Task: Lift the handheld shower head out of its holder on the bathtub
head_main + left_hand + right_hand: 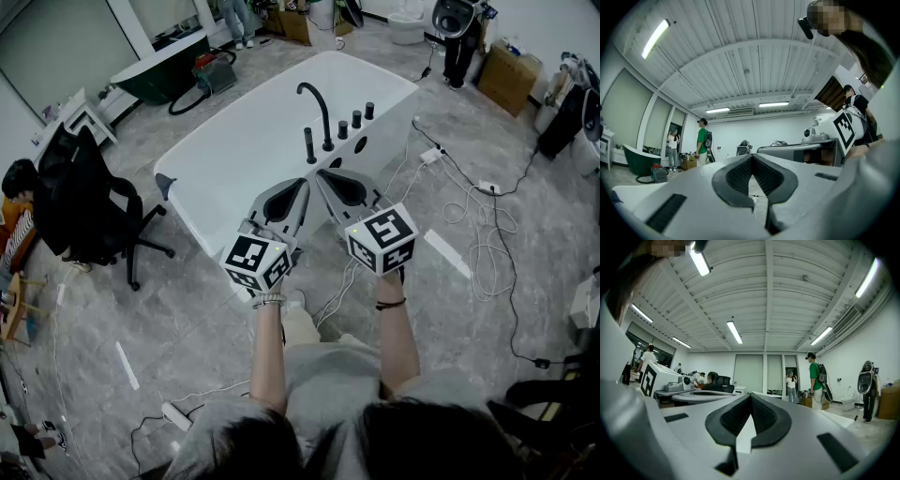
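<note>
White bathtub (234, 159) lies just beyond our tongs. We hold the left gripper (302, 183) and right gripper (323, 176) closed, both empty.

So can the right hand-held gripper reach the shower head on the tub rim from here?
Probably yes: the right hand-held gripper sits just short of the shower head, nothing between them, but its jaws are shut and must open first.

Fixtures by count
One white bathtub (244, 150), one curved spout (325, 120), one handheld shower head (309, 145), three knobs (356, 119), one office chair (80, 202).
</note>
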`<state>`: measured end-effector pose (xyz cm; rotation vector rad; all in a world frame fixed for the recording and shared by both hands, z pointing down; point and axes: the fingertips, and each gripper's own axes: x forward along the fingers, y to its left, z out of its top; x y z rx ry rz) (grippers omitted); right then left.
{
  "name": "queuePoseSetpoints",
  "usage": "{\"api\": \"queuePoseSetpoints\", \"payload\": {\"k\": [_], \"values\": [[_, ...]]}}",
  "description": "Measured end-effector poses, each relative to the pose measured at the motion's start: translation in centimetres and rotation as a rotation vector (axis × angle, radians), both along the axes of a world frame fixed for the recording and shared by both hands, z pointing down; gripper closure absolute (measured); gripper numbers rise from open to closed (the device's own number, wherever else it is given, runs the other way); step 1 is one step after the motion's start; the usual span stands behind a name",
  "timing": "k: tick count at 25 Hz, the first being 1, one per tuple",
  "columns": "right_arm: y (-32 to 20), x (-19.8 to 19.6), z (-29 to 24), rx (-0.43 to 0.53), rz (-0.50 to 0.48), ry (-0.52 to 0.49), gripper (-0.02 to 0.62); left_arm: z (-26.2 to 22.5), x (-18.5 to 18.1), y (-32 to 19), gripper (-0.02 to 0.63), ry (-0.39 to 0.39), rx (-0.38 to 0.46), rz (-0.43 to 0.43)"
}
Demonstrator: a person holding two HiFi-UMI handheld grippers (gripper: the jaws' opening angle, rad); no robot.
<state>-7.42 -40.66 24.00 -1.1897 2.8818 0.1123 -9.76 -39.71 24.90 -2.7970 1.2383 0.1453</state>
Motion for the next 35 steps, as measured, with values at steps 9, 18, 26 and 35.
{"api": "queuePoseSetpoints", "payload": {"k": [9, 18, 26, 35], "values": [[-2.3, 1.2, -0.7, -0.011, -0.008, 0.005, 0.594, -0.6, 1.3, -2.3, 0.601, -0.005, -0.027, 0.001], [-4.3, 3.8, 1.1, -0.063, -0.004, 0.008, 0.594, 1.1, 3.6, -3.9, 0.601, -0.012, -0.068, 0.003], [-5.3, 1.0, 3.2, -0.071, 0.033, 0.004, 0.594, 3.4, -0.2, -4.2, 0.601, -0.011, -0.089, 0.0], [-11.9, 0.6, 6.3, -0.134, 0.051, 0.026, 0.594, 6.1, -1.0, -10.8, 0.601, 0.013, -0.151, 0.006]]}}
